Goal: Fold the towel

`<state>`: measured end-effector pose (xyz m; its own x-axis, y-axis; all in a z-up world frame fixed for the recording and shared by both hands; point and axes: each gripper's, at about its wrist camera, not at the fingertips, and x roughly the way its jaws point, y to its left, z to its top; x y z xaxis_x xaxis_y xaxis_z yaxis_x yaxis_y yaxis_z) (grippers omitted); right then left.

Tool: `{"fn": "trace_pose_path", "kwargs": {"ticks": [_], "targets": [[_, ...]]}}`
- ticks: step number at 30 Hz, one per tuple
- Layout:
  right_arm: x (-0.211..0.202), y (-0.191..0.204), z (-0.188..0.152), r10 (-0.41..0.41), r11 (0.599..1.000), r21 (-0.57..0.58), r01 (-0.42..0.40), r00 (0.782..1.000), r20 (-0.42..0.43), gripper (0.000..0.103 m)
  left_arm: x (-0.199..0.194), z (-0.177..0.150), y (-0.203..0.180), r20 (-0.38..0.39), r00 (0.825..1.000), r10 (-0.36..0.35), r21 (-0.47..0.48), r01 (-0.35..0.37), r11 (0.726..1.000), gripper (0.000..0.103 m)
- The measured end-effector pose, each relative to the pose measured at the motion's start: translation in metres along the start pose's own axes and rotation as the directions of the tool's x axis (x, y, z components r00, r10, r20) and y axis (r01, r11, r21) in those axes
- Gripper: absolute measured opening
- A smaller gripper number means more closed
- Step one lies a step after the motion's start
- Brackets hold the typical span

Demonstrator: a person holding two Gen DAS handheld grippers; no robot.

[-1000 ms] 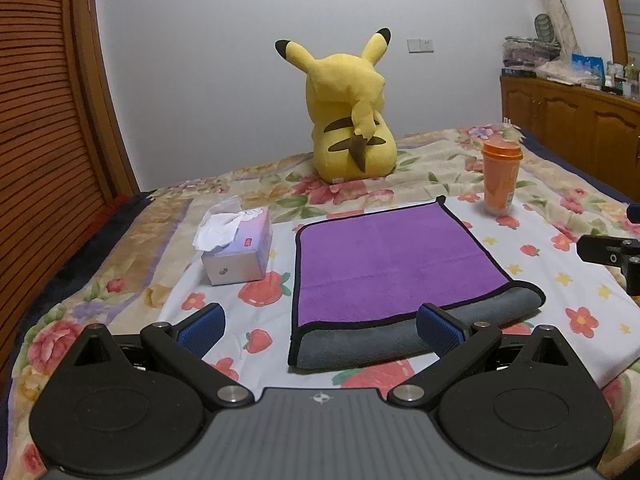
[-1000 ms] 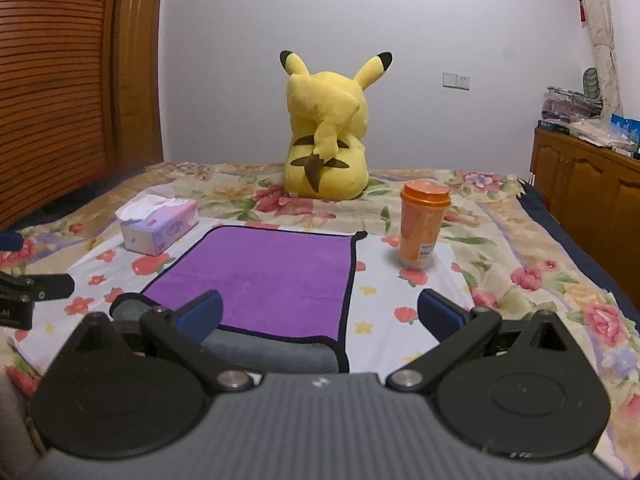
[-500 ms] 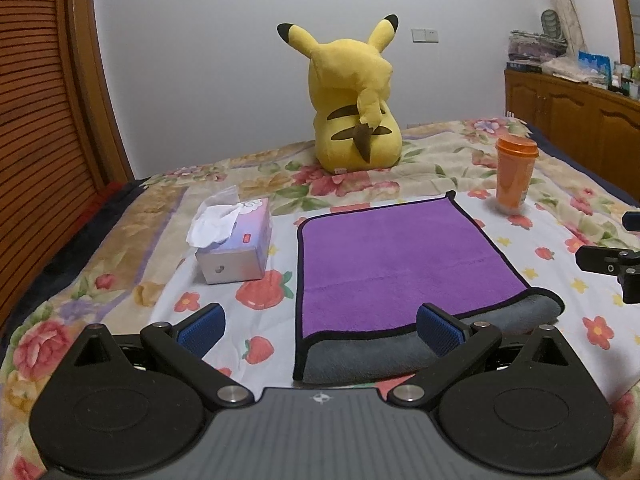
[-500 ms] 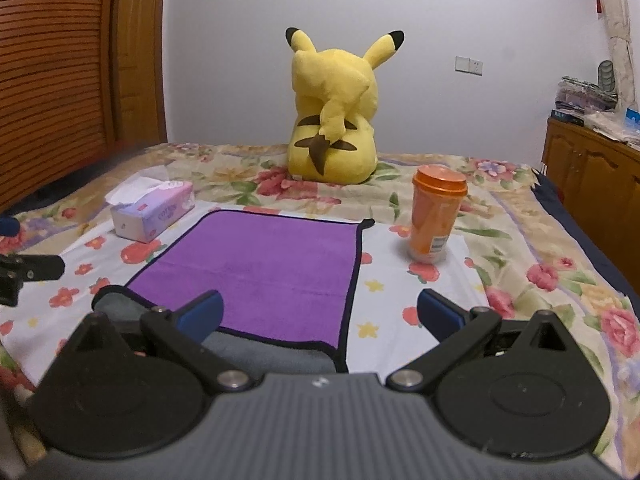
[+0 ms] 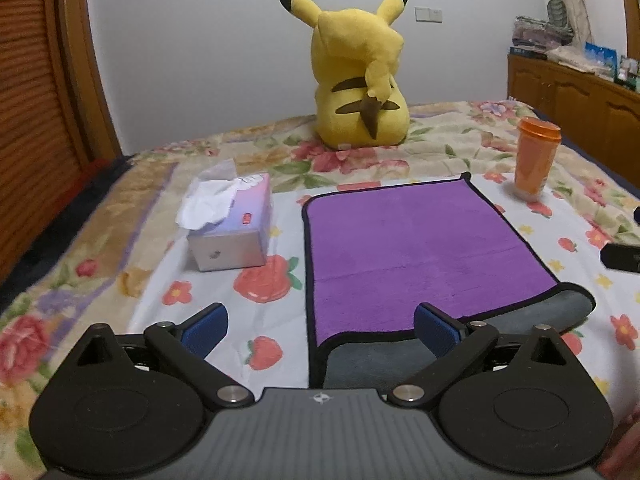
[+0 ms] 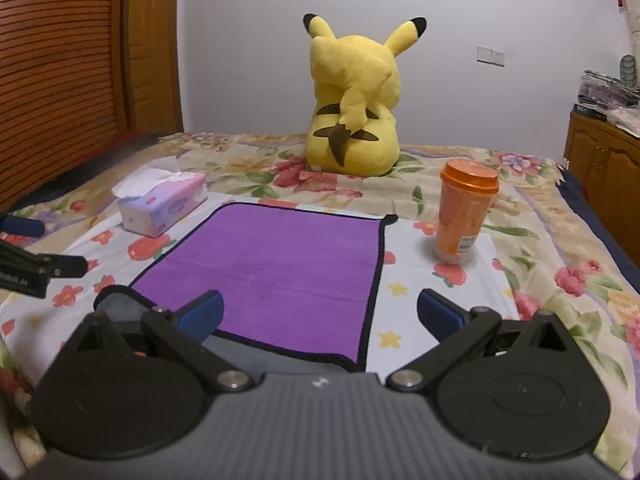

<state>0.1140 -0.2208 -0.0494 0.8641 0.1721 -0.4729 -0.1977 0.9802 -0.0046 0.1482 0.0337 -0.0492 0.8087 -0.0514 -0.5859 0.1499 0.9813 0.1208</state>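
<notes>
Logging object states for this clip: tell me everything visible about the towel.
The towel is plush purple with black edging and a grey underside. It lies flat on the floral bedspread, its near edge rolled over so the grey shows. It sits between the tissue box and orange cup, touching neither. Nothing grips it.

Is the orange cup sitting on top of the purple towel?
No, the orange cup stands on the floral bedsheet, apart from the purple towel.

No legible text; tissue box (image 5: 230, 236) and cup (image 6: 460, 216) labels too blurred.
</notes>
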Motion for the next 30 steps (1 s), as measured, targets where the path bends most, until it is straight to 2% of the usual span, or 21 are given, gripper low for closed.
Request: {"fn": "trace_pose_path", "kwargs": {"ticks": [6,11,17,22,24,26,30], "targets": [[0.012,-0.001,-0.001,0.006,1.000,-0.010,-0.007,1.000,-0.026,0.103,0.017,0.002,0.005,-0.021,0.999,-0.026,0.007,0.026,1.000,0.099],[0.022,-0.002,-0.002,0.011,1.000,-0.013,-0.011,0.999,-0.044,0.103,0.034,-0.002,0.009,-0.072,0.996,-0.051,0.022,0.052,0.998,0.096],[0.033,-0.004,-0.005,0.018,1.000,-0.014,-0.019,0.996,-0.083,0.102,0.055,-0.008,0.013,-0.133,0.988,-0.078,0.031,0.083,0.996,0.090],[0.041,-0.005,-0.010,0.027,1.000,-0.005,-0.028,0.991,-0.134,0.102,0.069,-0.014,0.013,-0.191,0.975,-0.111,0.042,0.121,0.992,0.077],[0.046,-0.006,-0.013,0.028,1.000,0.000,-0.028,0.987,-0.159,0.102,0.073,-0.016,0.012,-0.206,0.972,-0.113,0.048,0.125,0.991,0.076],[0.050,-0.006,-0.015,0.026,1.000,0.002,-0.026,0.983,-0.181,0.092,0.077,-0.017,0.011,-0.220,0.968,-0.119,0.048,0.132,0.990,0.075],[0.057,-0.007,-0.019,0.040,0.999,0.015,-0.037,0.974,-0.221,0.090,0.080,-0.020,0.012,-0.242,0.962,-0.124,0.039,0.138,0.990,0.071]]}}
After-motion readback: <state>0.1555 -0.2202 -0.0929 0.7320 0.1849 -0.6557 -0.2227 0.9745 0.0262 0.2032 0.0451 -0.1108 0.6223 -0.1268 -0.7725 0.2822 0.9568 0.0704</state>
